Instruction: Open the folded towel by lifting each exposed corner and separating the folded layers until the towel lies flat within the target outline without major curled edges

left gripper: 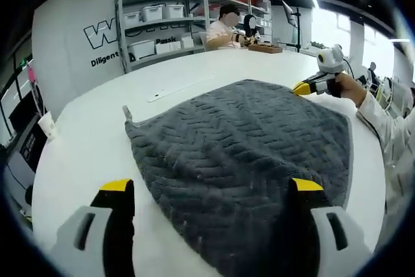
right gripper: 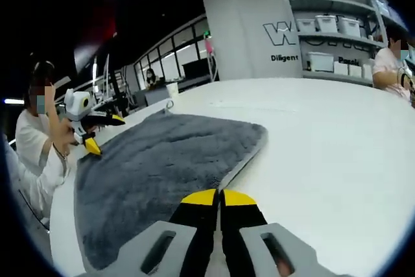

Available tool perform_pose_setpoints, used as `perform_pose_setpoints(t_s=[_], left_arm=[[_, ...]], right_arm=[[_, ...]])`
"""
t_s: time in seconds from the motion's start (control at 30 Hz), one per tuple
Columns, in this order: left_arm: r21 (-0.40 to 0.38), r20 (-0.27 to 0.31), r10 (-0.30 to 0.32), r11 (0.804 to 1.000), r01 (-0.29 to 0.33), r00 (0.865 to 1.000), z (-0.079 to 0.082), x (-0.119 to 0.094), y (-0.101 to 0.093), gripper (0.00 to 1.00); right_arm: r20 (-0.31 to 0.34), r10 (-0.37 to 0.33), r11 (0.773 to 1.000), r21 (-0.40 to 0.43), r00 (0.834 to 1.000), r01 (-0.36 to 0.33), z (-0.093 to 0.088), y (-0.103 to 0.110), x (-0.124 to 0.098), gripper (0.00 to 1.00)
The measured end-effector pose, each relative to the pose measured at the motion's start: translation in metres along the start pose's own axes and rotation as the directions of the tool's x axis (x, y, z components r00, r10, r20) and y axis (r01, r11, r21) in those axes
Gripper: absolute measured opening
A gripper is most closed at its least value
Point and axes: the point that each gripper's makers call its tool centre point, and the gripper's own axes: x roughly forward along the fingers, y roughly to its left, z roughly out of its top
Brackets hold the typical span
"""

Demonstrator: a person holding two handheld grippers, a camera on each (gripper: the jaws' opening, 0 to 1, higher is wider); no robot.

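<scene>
A dark grey towel (left gripper: 246,154) with a zigzag weave lies spread on the white table (left gripper: 84,154). In the left gripper view my left gripper (left gripper: 211,186) stands open at the towel's near edge, with grey cloth lying between its yellow-tipped jaws. My right gripper (left gripper: 303,87) is at the towel's far right corner, held by a hand. In the right gripper view the towel (right gripper: 155,167) stretches away to the left, and its pale hem runs straight into my right gripper (right gripper: 219,196), whose jaws are shut on it. Across the towel, my left gripper (right gripper: 104,134) is open at the opposite edge.
A thin pale strip (left gripper: 181,87) lies on the table beyond the towel. Shelves (left gripper: 162,24) with white bins stand at the back, and people sit at the table's far end (left gripper: 227,30). The person holding the grippers (right gripper: 35,147) is at the table's edge.
</scene>
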Motion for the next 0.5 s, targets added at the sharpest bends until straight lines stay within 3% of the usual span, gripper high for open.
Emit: perform_pose_setpoints(t_s=[0.5], left_arm=[[-0.020, -0.019, -0.010, 1.000, 0.009, 1.000, -0.006, 0.003, -0.001, 0.96]], right_arm=[[-0.024, -0.056, 0.998, 0.024, 0.998, 0.057, -0.008, -0.023, -0.020, 0.00]])
